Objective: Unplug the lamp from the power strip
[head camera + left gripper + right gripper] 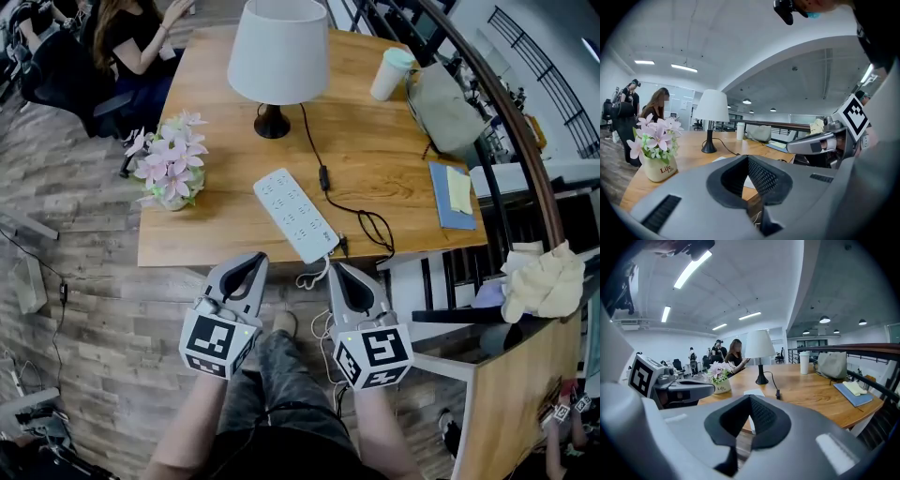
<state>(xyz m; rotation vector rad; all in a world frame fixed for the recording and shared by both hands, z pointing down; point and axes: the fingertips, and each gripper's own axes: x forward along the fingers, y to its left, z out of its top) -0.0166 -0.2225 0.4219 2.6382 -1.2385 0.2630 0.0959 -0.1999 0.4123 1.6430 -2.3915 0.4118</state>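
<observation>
- Left gripper (255, 261): fingers pressed together, nothing between them, held below the near edge of the worktop (211, 89). If it reaches in carelessly, it could knock the flower pot (173, 171) standing at the left edge.
- Power strip (295, 214): lies loose and slanted, with its near end at the worktop's edge. A pull on the plug with nothing holding the strip down would likely drag it over that edge.
- Lamp (278, 52): stands at the far side. Its cord (314, 141) runs forward past an inline switch to a slack loop. Pulling on the cord instead of the plug could tip the lamp or strain the wire.
- Plug (343, 246): small and dark, at the strip's near right corner. Whether it is seated in the strip cannot be told. A grip there could slip, as little of it shows.
- Right gripper (339, 272): fingers pressed together and empty, just short of the plug. They must spread before any grasp.
- Surface: bare wood, level. A cup (391, 73), a grey bag (445, 108) and a blue notebook (452, 197) sit along the right side, clear of the strip.
- Room: open office with a plank floor (84, 281). A person (131, 37) is seated at far left, and a railing (511, 117) runs along the right.
</observation>
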